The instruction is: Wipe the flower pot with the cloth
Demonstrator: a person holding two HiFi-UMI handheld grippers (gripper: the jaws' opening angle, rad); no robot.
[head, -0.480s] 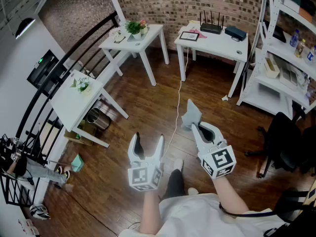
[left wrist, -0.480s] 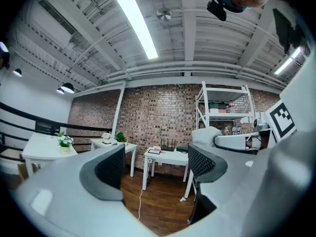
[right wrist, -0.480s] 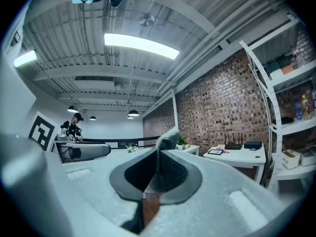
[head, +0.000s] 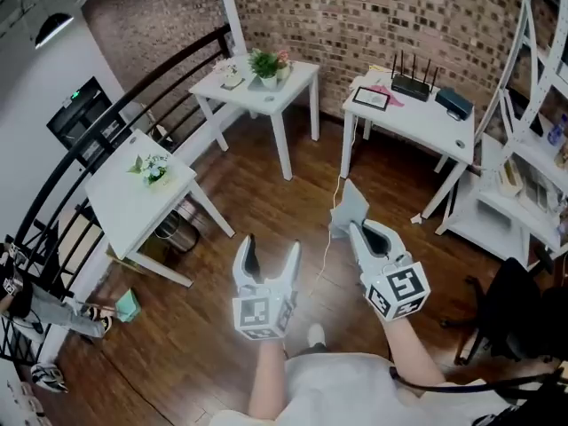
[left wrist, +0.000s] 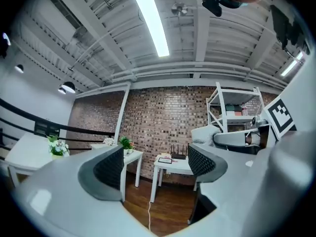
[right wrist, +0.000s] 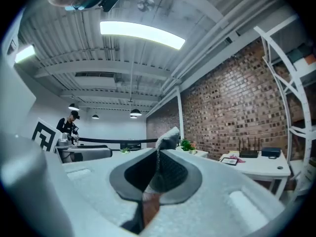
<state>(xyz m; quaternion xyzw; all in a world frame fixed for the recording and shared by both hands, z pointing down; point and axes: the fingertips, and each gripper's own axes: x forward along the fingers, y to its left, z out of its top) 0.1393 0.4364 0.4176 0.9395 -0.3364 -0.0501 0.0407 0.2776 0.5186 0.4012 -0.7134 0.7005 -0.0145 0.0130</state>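
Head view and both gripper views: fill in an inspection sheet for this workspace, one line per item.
Surface: wooden floor with three white tables; the far table bears the pot.
Job's things: flower pot on the far table, out of reach of both grippers; cloth in the right gripper.
Clutter: router and tablet on the right table; bin under the left table.
Grippers: left gripper fingers apart, nothing between them; right gripper fingers closed on the cloth.
Cables: white cable hanging from the right table to the floor.
Surroundings: brick wall, black railing, white shelving.
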